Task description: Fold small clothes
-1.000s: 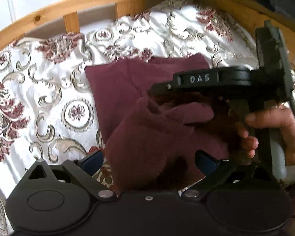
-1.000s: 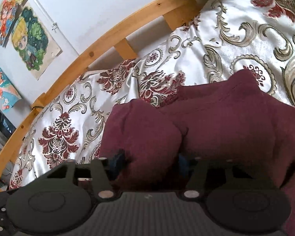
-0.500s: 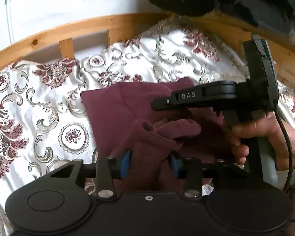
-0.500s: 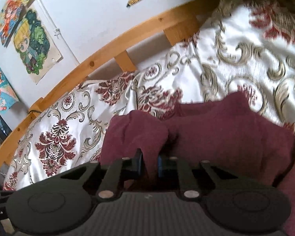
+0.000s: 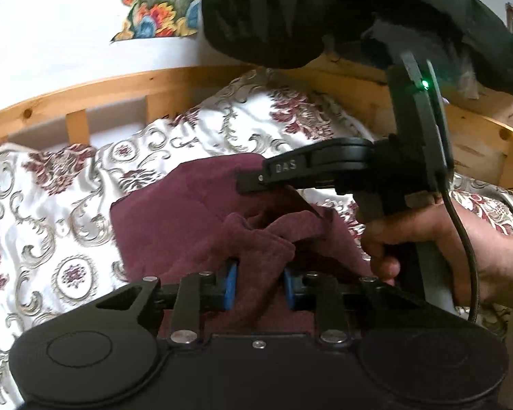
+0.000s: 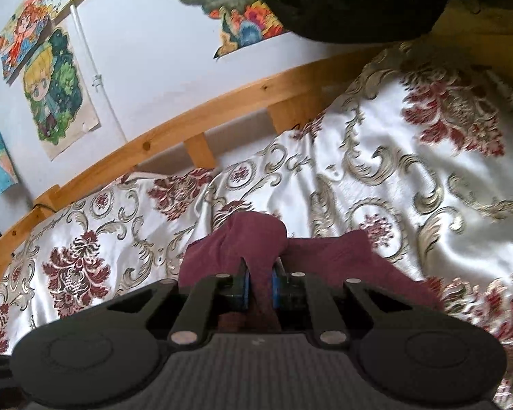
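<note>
Both grippers are pinching the maroon garment [image 5: 174, 225] — left gripper [image 5: 260, 282] and right gripper [image 6: 259, 282] — above the patterned bedspread [image 6: 376, 171].

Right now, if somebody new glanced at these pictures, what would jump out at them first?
The maroon garment bunched up in the middle of the floral bedspread, with the left claw and the right claw each pinching a fold of it. Next, the bright cartoon posters on the white wall above the curved wooden bed rail.
</note>
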